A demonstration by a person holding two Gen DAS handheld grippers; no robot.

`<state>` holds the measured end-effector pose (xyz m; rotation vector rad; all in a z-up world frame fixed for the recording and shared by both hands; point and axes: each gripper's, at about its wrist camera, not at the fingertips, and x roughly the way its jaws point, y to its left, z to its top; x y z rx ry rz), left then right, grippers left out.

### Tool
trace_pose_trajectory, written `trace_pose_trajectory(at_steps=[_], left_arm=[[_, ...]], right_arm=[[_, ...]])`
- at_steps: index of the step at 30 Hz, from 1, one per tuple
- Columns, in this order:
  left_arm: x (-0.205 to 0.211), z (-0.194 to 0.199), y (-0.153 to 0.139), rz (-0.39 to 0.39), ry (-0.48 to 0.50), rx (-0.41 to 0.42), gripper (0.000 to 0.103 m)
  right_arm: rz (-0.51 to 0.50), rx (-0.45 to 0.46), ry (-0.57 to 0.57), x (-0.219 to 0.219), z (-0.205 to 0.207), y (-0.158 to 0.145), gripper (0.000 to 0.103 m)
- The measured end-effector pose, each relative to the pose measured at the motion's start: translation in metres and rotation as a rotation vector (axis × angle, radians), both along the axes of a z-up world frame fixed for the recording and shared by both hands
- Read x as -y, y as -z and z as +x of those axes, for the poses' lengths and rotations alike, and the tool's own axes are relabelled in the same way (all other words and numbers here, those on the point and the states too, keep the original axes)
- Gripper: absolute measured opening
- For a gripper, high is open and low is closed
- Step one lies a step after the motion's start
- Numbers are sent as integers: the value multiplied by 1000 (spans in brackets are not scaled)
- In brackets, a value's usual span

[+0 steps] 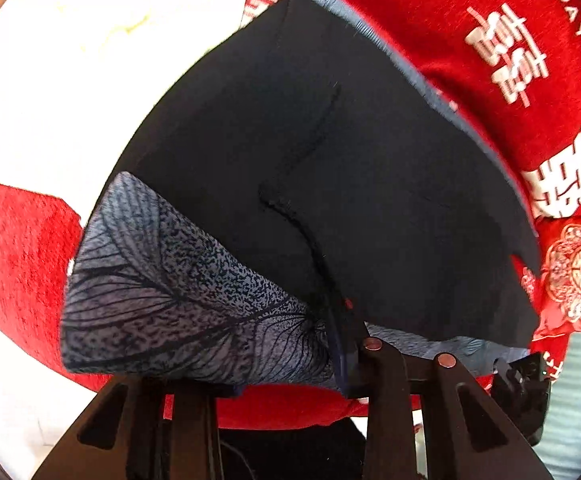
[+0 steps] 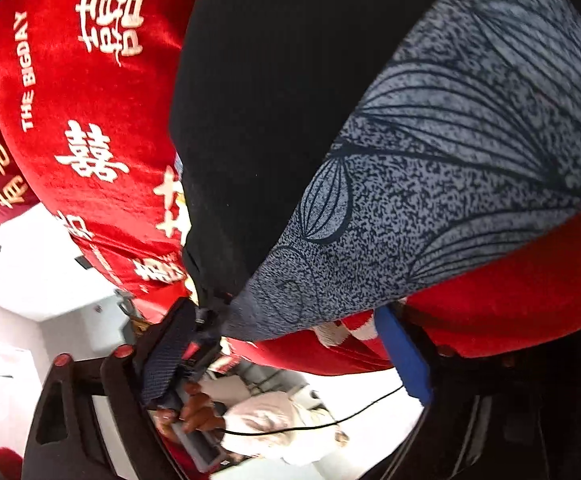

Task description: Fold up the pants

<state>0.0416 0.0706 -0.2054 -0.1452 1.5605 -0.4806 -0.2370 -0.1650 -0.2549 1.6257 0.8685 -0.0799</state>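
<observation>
The pants (image 1: 330, 160) lie spread on a red blanket; they are dark navy with a grey leaf-print panel (image 1: 162, 288). At the bottom of the left wrist view, my left gripper (image 1: 290, 372) sits at the near edge of the pants. The cloth lies over its fingertips, and red blanket shows in the gap between the fingers. In the right wrist view the pants (image 2: 258, 100) fill the upper middle, with the grey panel (image 2: 450, 160) on the right. My right gripper (image 2: 282, 316) stands wide open. A corner of the pants lies between its dark left finger and its blue right pad (image 2: 402, 356).
The red blanket (image 1: 470, 20) carries white characters and lies under and around the pants. Beside it are white surfaces (image 1: 70, 60). A black device (image 1: 530, 380) sits at the lower right. Below the right gripper, a hand (image 2: 198, 408), a pale cloth (image 2: 274, 428) and a thin black cable are visible.
</observation>
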Motion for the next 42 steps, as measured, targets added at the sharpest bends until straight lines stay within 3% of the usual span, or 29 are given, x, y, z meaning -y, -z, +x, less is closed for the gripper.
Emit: trace_pose_trajectory(at_steps=[2,4,5,6,7,10,13,19,23,27,29,30,31,33,34,35,38,42], left_arm=[[4,0,1,7,-5,7,33],[10,-2,-3,9,-2,13,33],[10,-1,-7,7,-4,17,31],[9,-1,-12,2,-5,21,24],[7,-1,-17,-5,-5,24,24],[7,8,-40,-38,-17,44,24],[19,23,-66,-62,-27,71,24],[70,79,-101,-99,-36,166,24],[111,131,-86,-73,-51,202,24],[149,173,-51,10,-73,233,25],[166,190,-30,88,-92,226,36],[170,197,-22,113,-99,226,45],[172,202,-17,143,-113,231,62],[172,206,-19,192,-139,251,77],[170,204,-24,199,-149,267,77],[167,202,-32,201,-156,279,77],[159,191,-54,245,-147,328,77],[175,169,-48,293,-9,335,77]], right_arm=[[27,1,47,1,-4,4,55],[57,-5,92,4,-7,10,30],[63,-42,102,4,-6,12,6],[50,-59,100,5,-7,8,6],[29,-55,87,6,-5,0,6],[-180,-55,-84,10,20,-54,6],[-322,-30,-197,25,48,-99,6],[-461,16,-338,87,129,-142,7],[-492,-2,-418,136,195,-136,11],[-449,-63,-473,173,265,-93,11],[-433,-96,-489,187,283,-71,11],[-424,-113,-497,193,293,-60,11],[-411,-130,-505,198,302,-48,11],[-369,-159,-510,207,311,-33,12],[-349,-164,-507,209,311,-30,12],[-319,-165,-506,211,311,-30,18],[-306,-137,-507,212,304,-47,63],[-424,-64,-564,191,287,-90,63]])
